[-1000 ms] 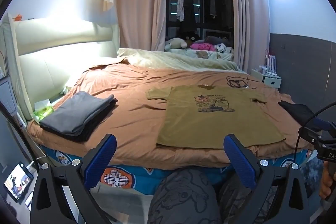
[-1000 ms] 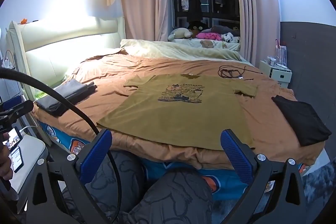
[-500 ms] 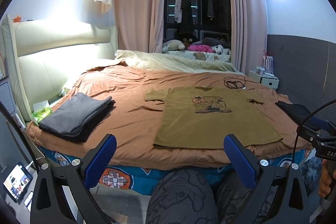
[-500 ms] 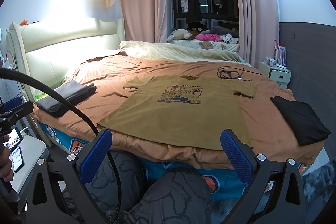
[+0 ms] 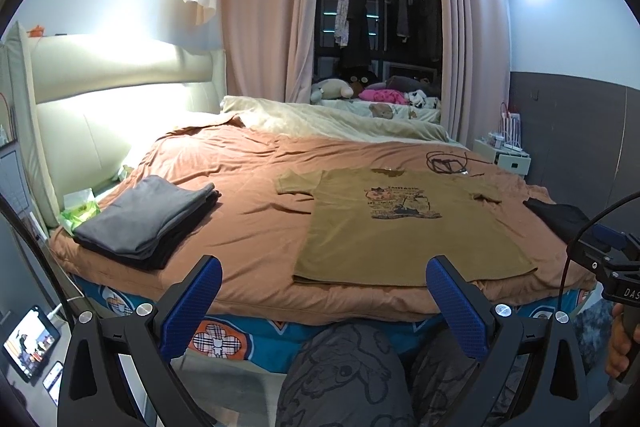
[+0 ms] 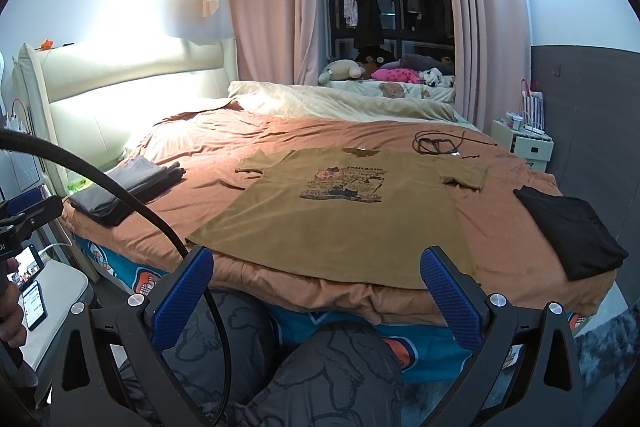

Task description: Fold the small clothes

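Barely anything's moved this past second: olive tee [image 5: 404,223] still flat by the bed's [image 5: 256,227] near edge, both my left tongs [image 5: 324,291] and right tongs [image 6: 316,283] spread empty, so folding hasn't started.

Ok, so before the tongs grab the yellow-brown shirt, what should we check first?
1. Olive T-shirt lies flat, print side up: ok.
2. Both sleeves spread out: ok for the left one; the right one looks folded under at its tip.
3. Left tongs open and empty: ok.
4. Right tongs open and empty: ok.
5. Grey folded stack and black folded garment lie clear of the shirt: ok.
6. Black cable near the collar, touching the shirt or not: cannot tell.
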Action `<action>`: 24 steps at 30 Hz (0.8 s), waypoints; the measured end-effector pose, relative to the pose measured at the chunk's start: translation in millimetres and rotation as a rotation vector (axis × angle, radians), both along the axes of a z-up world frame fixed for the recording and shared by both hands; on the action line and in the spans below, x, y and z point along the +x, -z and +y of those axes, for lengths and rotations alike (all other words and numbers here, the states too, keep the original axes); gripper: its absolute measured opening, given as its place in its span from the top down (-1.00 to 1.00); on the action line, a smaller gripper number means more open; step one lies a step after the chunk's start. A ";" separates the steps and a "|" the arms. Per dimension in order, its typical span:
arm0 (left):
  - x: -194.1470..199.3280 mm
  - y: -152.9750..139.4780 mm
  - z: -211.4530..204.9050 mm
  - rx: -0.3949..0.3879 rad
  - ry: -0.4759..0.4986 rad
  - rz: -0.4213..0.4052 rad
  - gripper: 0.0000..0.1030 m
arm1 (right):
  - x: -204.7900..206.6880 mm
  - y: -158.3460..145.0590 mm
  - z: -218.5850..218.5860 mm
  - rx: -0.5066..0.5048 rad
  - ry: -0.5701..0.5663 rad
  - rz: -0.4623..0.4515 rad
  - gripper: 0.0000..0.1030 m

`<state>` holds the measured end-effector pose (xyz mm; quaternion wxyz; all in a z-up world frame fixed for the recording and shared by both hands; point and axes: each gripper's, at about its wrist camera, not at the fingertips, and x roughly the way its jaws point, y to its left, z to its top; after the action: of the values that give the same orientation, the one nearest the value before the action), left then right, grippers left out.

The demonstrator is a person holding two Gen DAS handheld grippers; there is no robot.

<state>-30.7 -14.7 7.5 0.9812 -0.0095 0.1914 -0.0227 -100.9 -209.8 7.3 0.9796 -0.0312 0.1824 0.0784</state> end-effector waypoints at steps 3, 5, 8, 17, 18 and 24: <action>-1.2 -0.5 -1.2 -0.005 -0.001 -0.001 -0.99 | -0.1 -0.7 0.1 0.003 0.002 0.001 -1.00; -0.9 -0.7 0.3 -0.013 0.001 0.004 -0.99 | -0.3 -2.4 -0.8 0.007 0.005 0.006 -1.00; -3.1 -3.0 3.7 -0.027 0.004 -0.005 -0.99 | -2.3 -6.7 -2.7 0.011 -0.003 0.001 -1.00; -8.5 -7.0 9.7 -0.007 -0.001 -0.020 -0.99 | -2.1 -5.1 -8.4 0.050 -0.008 -0.003 -1.00; -8.7 -7.8 10.5 -0.006 0.000 -0.020 -0.99 | -1.2 -5.1 -9.3 0.058 -0.006 0.000 -1.00; -10.0 -8.8 18.7 -0.006 -0.004 -0.021 -0.99 | -3.5 -6.2 -7.0 0.064 -0.009 0.007 -1.00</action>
<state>-40.8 4.0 16.3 0.9832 -0.0123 0.1808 -0.0215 -104.4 -216.8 13.5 0.9791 -0.0005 0.1831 0.0887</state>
